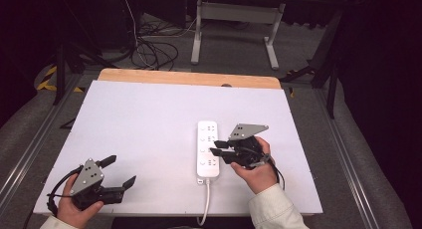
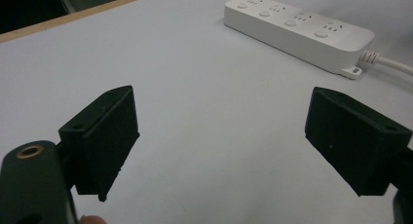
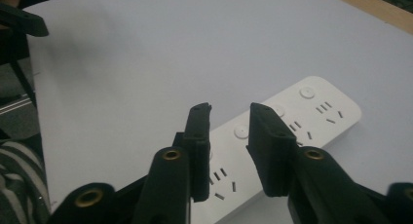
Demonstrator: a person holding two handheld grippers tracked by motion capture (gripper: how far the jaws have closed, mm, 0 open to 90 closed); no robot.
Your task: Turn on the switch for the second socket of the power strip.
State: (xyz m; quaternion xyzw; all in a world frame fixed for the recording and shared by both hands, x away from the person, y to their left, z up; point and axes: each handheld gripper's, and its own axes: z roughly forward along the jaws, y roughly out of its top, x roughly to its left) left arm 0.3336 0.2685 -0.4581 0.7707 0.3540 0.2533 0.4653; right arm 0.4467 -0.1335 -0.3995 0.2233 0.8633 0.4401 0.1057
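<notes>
item: power strip (image 1: 208, 149), white, long and flat, four socket groups each with a round button, moulded cable (image 1: 205, 201) leaving its near end and running off the table's front edge. lies lengthwise, right of centre on the white table (image 1: 129, 119), flat and square to the edge.

right gripper (image 1: 217, 148): over the strip's right side, near the middle sockets; jaws narrowed to a small gap, nothing between them, not pressing on the strip as far as can be told.

left gripper (image 1: 119, 171): near the front left corner, well apart from the strip; jaws wide, empty.

handling note: likely a button press or nudge. lower a jaw tip squarely onto one button, go straight down, avoid sliding the light body sideways.
</notes>
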